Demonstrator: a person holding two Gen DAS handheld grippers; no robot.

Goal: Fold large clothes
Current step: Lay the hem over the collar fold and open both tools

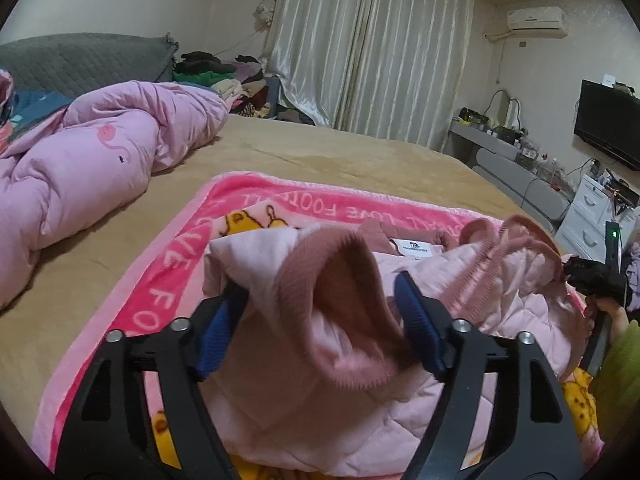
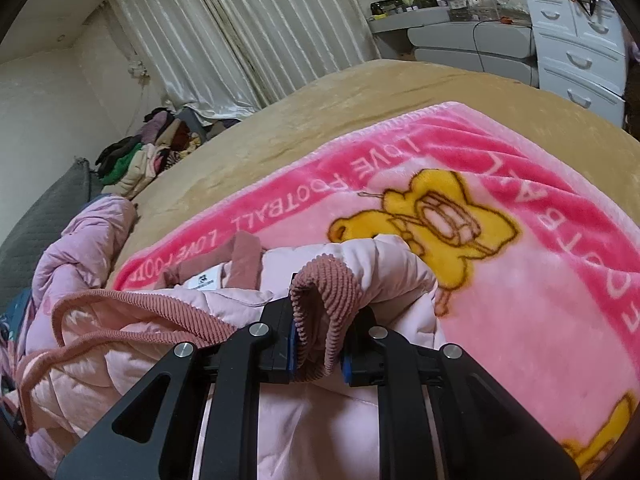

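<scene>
A pale pink quilted jacket (image 1: 312,412) with dusty-rose ribbed cuffs and hem lies on a pink cartoon blanket (image 1: 168,292) on the bed. My left gripper (image 1: 320,312) stands wide open around a ribbed sleeve cuff (image 1: 344,280), which lies loosely between the blue pads. My right gripper (image 2: 320,344) is shut on the other ribbed cuff (image 2: 324,308) of the jacket (image 2: 120,344); it also shows in the left wrist view (image 1: 592,276) at the jacket's right side. The white neck label (image 1: 416,246) faces up.
A crumpled pink duvet (image 1: 92,168) lies left on the tan bedsheet (image 1: 320,152). A clothes pile (image 1: 224,76) sits beside the curtains. A grey desk (image 1: 516,160), white drawers (image 2: 576,40) and a TV (image 1: 608,124) stand beyond the bed's right edge.
</scene>
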